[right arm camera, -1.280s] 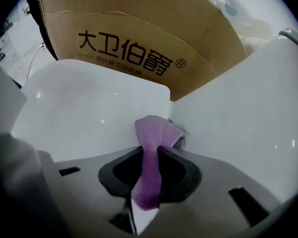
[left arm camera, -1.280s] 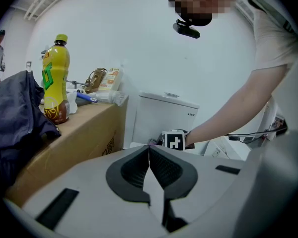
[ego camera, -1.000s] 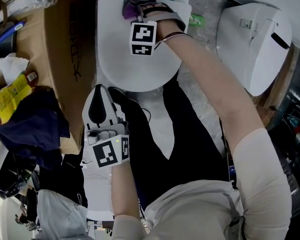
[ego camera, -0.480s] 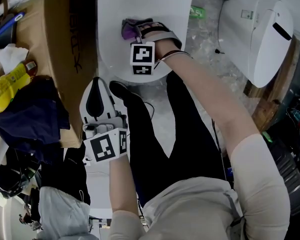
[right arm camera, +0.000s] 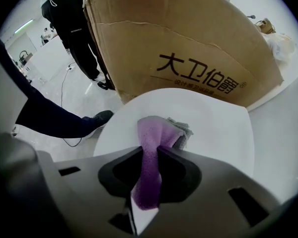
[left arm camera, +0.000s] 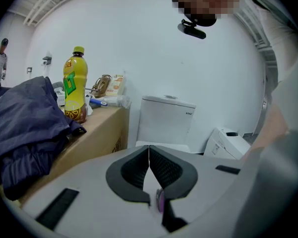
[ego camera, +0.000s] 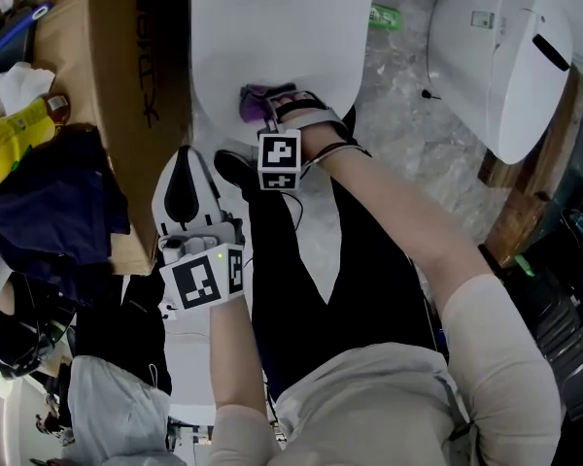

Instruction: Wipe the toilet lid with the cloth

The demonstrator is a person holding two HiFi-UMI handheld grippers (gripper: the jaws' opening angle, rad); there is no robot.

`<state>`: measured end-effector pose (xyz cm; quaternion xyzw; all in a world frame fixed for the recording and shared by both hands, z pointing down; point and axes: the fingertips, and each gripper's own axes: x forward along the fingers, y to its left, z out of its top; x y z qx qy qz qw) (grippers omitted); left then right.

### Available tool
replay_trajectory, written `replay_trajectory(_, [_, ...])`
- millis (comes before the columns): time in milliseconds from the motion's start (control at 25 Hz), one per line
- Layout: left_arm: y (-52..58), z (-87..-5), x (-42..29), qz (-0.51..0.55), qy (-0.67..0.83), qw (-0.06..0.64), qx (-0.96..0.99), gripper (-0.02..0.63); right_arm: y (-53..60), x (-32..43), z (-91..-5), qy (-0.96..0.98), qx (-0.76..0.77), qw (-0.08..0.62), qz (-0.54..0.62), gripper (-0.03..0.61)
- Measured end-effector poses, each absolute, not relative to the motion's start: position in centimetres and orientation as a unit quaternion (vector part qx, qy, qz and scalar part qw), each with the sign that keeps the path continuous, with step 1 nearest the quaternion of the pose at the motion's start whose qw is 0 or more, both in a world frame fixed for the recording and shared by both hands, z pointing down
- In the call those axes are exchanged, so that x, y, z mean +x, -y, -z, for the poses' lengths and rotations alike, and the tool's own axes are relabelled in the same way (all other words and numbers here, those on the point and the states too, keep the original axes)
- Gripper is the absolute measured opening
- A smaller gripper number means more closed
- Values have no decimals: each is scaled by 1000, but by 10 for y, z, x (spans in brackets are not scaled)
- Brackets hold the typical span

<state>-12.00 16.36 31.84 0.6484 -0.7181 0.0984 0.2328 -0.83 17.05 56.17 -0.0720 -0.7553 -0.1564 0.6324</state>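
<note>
Head view | right gripper (ego camera: 263,113) jaws pinch cloth (ego camera: 250,102) on toilet lid (ego camera: 272,37) | left gripper (left arm camera: 149,155) jaws together

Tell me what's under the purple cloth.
The white toilet lid; the cloth, clamped in the right gripper, lies on it. The lid surface directly beneath is covered.

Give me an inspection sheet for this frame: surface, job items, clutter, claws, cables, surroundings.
Surface: toilet lid closed, white, no marks visible.
Job's things: purple cloth bunched on the lid near its front end.
Clutter: cardboard box beside the toilet; yellow bottle and dark blue garment on top of it.
Grippers: right claw shut on the cloth; left claw shut, tips on nothing, clear of the lid.
Cables: thin dark cable on the floor by the box.
Surroundings: another white toilet unit to the right; a person in black trousers beyond the box.
</note>
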Motion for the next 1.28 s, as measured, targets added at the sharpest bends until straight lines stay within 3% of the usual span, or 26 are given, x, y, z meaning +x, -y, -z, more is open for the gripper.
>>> replay_trajectory(760, [-176,-313,-155,-100,744,216,625,16,-250,10,-561,758,-131,635,70,91])
replay_trajectory(960, [-173,-312,-154,-97,742,216,627,15,-203,-5,-535,788,-68,612,19,91])
replay_trajectory(1280, [-163,-311,-163,-91,750,219,618,16,-65,-51,-500,802,-15,587,112,91])
